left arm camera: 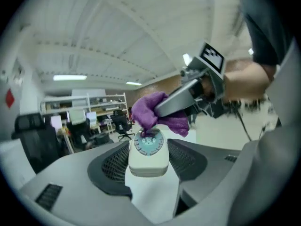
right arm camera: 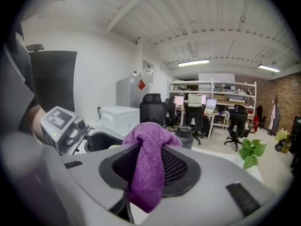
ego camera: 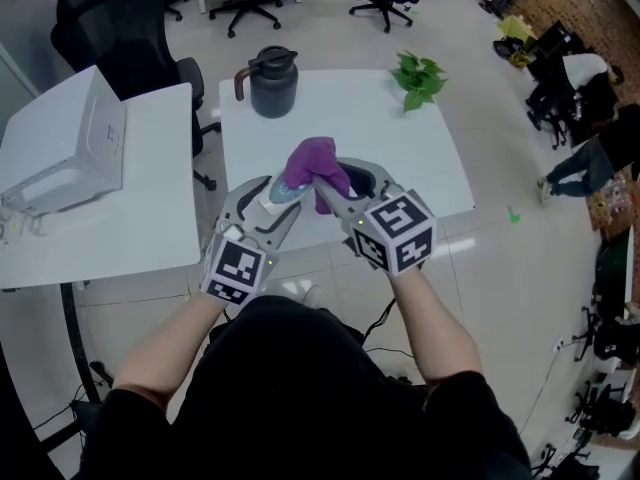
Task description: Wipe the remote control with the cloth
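The remote (left arm camera: 148,150) is gripped by the jaws of the left gripper (ego camera: 272,200) and touched at its tip by the cloth (right arm camera: 148,166) clamped in the right gripper (ego camera: 345,179).

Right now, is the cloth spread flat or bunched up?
Bunched: the purple cloth is wadded between the jaws of the right gripper, its tip on the remote control.

at the centre of the head view the remote control (ego camera: 280,194) sits gripped between the left gripper's (ego camera: 268,196) jaws, and the cloth (ego camera: 312,161), pinched in the right gripper (ego camera: 335,183), touches its far end. behind them on the table (ego camera: 440,168), a jug (ego camera: 272,81) stands at upper centre with a plant (ego camera: 420,76) to its right. a printer (ego camera: 62,148) sits on a second table (ego camera: 150,218) at the left.
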A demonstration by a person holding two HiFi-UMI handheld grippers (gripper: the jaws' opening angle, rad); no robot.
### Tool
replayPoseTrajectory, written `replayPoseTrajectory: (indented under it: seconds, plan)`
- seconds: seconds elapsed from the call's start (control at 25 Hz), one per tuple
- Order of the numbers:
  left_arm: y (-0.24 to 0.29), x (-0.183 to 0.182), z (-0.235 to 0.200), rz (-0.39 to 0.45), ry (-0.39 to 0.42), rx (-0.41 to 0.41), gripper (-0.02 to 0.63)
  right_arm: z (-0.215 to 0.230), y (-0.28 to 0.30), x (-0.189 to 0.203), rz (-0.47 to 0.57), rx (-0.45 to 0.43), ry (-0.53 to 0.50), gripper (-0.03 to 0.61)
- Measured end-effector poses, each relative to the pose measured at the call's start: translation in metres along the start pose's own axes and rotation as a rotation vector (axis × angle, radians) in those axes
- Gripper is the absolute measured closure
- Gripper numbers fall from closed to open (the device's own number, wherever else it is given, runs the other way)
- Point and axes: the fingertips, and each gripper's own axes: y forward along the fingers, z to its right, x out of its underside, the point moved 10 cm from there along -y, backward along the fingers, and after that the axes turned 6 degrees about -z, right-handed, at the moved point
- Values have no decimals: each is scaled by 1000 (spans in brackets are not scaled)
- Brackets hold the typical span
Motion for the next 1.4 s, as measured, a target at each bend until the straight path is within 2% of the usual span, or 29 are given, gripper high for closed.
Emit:
replayPoseTrajectory:
  seconds: [0.04,0.12,0.16,0.2,0.28,0.36,0.44,0.56,0.68,0.88,0.96,1.04,1.12,1.28,1.4]
  plan:
    - [0,4,-12,30,-186,47,374,2,-6,-3,52,17,25,447]
    - [2,18,-38,129,-657,146,374,8,-15,-1,145,42,114,448]
    - [3,23,-48,193,-867,196,374,11,-17,3,177,44,171,448]
    - [4,28,-55,259,-1032,248,374,10,-16,9,199,35,222,448]
    - [8,34,-60,371,-1255,348,374,-2,-11,22,211,-21,276,449]
    - [12,37,-59,453,-1382,427,374,-23,0,34,191,-111,271,448]
    - [15,38,-58,500,-1444,483,374,-42,11,41,166,-189,250,449]
    - [18,37,-52,506,-1471,568,376,-51,20,40,144,-222,217,449]
    - [17,35,-43,487,-1470,655,376,-42,16,34,158,-177,207,449]
    - [16,31,-28,454,-1440,781,376,-7,2,19,214,-44,212,449]
    - [16,31,-25,452,-1436,793,376,1,-5,12,241,-10,210,449]
    - [16,32,-29,465,-1443,775,376,0,-11,10,262,-17,202,449]
    - [16,34,-40,492,-1459,739,376,-13,-11,13,255,-84,174,449]
    - [16,30,-61,537,-1464,705,376,-47,3,22,162,-238,77,449]
    - [17,26,-58,525,-1450,729,376,-50,12,21,144,-252,64,449]
